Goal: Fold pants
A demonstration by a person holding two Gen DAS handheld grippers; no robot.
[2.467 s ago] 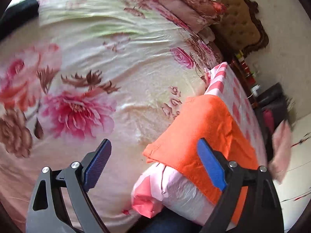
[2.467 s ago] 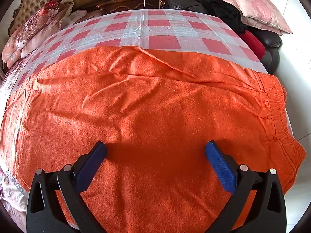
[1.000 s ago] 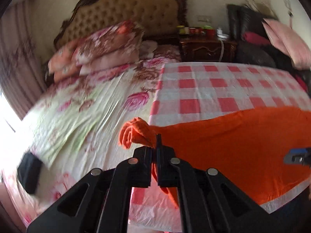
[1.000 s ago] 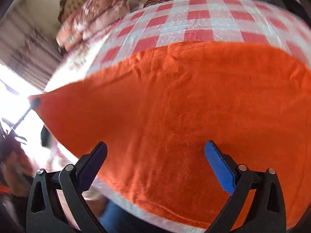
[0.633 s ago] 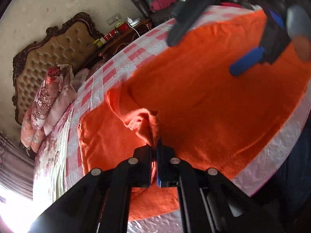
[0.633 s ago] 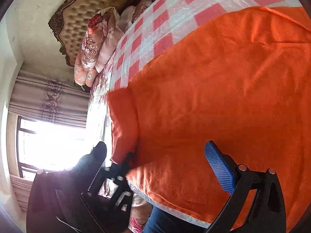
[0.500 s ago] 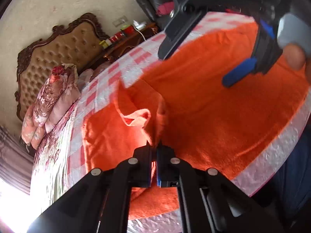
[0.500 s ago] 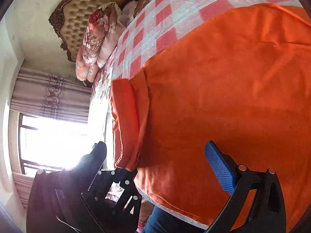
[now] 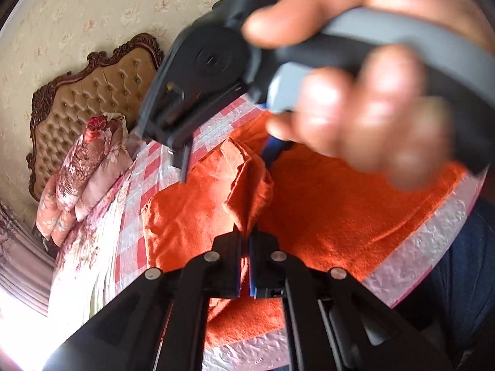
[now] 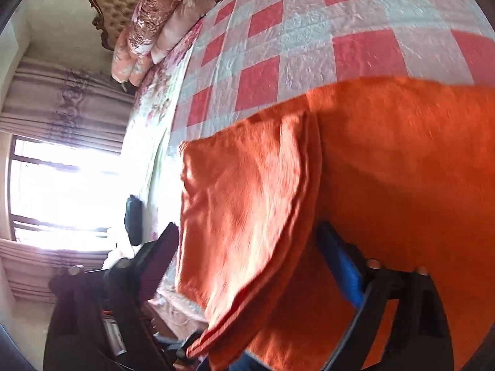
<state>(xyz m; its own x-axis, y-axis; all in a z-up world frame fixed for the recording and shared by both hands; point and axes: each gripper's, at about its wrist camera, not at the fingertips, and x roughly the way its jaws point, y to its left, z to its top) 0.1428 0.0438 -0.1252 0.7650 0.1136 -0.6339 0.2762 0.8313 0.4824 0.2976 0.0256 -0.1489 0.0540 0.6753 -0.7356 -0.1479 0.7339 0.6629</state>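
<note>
Left tool (image 9: 246, 241) pinches the pants (image 9: 324, 216) hem, lifted flap between the right tool (image 10: 247, 247) fingers, which are closing, nothing pinched yet

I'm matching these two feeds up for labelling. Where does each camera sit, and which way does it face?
Left wrist: on the left gripper, shut on the orange pants, facing the headboard; the right hand fills the top.
Right wrist: on the right gripper, its jaws closing around the folded pant end, facing the window.
Shared: pants, checked cloth, floral pillows.
</note>
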